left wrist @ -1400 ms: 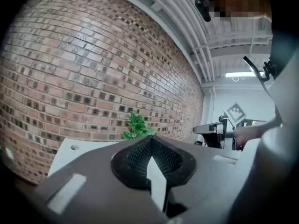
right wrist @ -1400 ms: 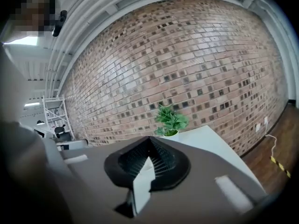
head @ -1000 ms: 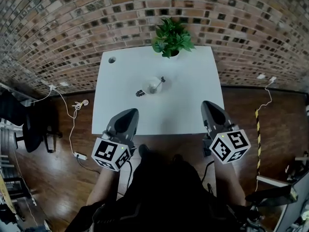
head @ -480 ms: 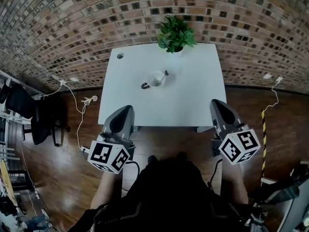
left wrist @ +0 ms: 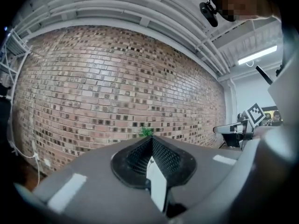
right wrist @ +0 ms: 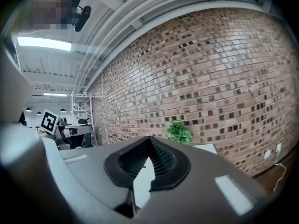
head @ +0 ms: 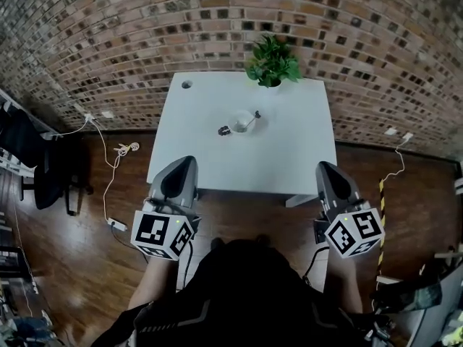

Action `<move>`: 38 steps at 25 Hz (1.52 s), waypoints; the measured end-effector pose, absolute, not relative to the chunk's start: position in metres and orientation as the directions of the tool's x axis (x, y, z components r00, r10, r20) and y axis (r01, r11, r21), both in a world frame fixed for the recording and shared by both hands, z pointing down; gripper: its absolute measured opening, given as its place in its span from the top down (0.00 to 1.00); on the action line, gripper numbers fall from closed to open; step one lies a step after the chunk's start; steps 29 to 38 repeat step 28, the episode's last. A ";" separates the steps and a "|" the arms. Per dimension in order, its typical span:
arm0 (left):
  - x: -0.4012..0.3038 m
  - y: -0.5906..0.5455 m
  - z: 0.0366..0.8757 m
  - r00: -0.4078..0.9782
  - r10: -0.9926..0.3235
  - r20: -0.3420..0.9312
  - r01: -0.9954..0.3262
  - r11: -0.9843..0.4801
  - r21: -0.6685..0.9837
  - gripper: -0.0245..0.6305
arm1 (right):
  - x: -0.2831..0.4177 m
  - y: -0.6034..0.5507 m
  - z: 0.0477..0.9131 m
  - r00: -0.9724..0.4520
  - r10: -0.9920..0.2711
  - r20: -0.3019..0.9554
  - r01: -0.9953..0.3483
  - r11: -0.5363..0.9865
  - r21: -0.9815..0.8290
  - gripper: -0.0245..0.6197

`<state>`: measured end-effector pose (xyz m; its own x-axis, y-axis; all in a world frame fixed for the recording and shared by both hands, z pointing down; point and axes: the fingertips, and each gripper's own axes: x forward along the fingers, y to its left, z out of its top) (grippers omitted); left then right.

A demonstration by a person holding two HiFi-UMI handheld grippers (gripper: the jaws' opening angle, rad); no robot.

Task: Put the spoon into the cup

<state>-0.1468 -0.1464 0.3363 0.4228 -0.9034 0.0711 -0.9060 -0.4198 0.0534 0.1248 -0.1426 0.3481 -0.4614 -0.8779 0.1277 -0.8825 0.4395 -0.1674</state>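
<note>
A small pale cup [head: 241,121] stands near the middle of the white table [head: 289,157] in the head view. A spoon [head: 253,116] leans out of it, its dark-tipped handle toward the upper right. Left of the cup lies a small dark object [head: 225,130]. My left gripper [head: 184,163] and right gripper [head: 323,168] hang just in front of the table's near edge, far from the cup. In both gripper views the jaws are shut with nothing between them: the left gripper [left wrist: 150,141] and the right gripper [right wrist: 149,141] both point level toward the brick wall.
A green potted plant [head: 273,61] stands at the table's far edge against the brick wall; the same plant [right wrist: 180,132] shows in the right gripper view. A cable hole [head: 187,84] sits in the far left corner. Cables and a power strip [head: 117,225] lie on the wooden floor at left.
Both grippers have drawn back from over the table's front edge to the floor side of it and risen. The table with the cup now lies farther away in the head view.
</note>
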 end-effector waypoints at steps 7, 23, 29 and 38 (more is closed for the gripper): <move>-0.154 -0.140 0.336 0.417 -0.906 0.069 -0.909 -0.415 0.041 0.97 | 0.119 -0.141 0.346 -0.445 -0.888 0.118 -0.888 0.420 -0.186 0.95; -0.155 -0.139 0.346 0.429 -0.898 0.096 -0.903 -0.424 0.062 0.97 | 0.117 -0.140 0.340 -0.432 -0.895 0.109 -0.895 0.411 -0.175 0.95; -0.162 -0.137 0.351 0.416 -0.904 0.102 -0.909 -0.410 0.074 0.97 | 0.113 -0.139 0.340 -0.437 -0.893 0.107 -0.893 0.417 -0.168 0.95; -0.162 -0.137 0.351 0.416 -0.904 0.102 -0.909 -0.410 0.074 0.97 | 0.113 -0.139 0.340 -0.437 -0.893 0.107 -0.893 0.417 -0.168 0.95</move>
